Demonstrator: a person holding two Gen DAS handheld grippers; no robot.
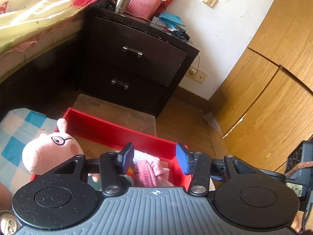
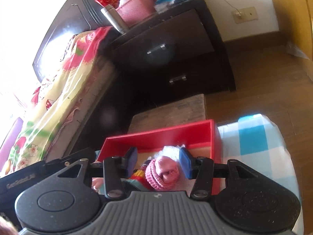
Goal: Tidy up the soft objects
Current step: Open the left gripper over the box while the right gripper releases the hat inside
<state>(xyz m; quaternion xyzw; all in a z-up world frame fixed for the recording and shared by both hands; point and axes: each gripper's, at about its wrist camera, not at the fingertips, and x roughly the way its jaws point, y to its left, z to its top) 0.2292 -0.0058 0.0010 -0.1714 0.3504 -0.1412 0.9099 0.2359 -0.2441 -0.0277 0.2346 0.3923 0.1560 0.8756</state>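
A bedroom with a wooden floor (image 1: pixel 185 115) holds a dark two-drawer nightstand (image 1: pixel 137 58) beside a bed (image 1: pixel 29 15) draped in a flowered yellow-and-pink sheet, with light wooden wardrobe doors (image 1: pixel 273 78) along the wall. A shallow, rectangular red box (image 1: pixel 121 129) sits next to a blue-and-white checked cloth (image 2: pixel 252 145); it holds a ribbed pink knitted hat (image 2: pixel 156 174) with a fluffy white pompom, and a plush pink pig (image 1: pixel 49 152) leans at its edge. The left gripper (image 1: pixel 154 158) and right gripper (image 2: pixel 159 161) both hang over the box with blue pads parted, clear of the hat below.
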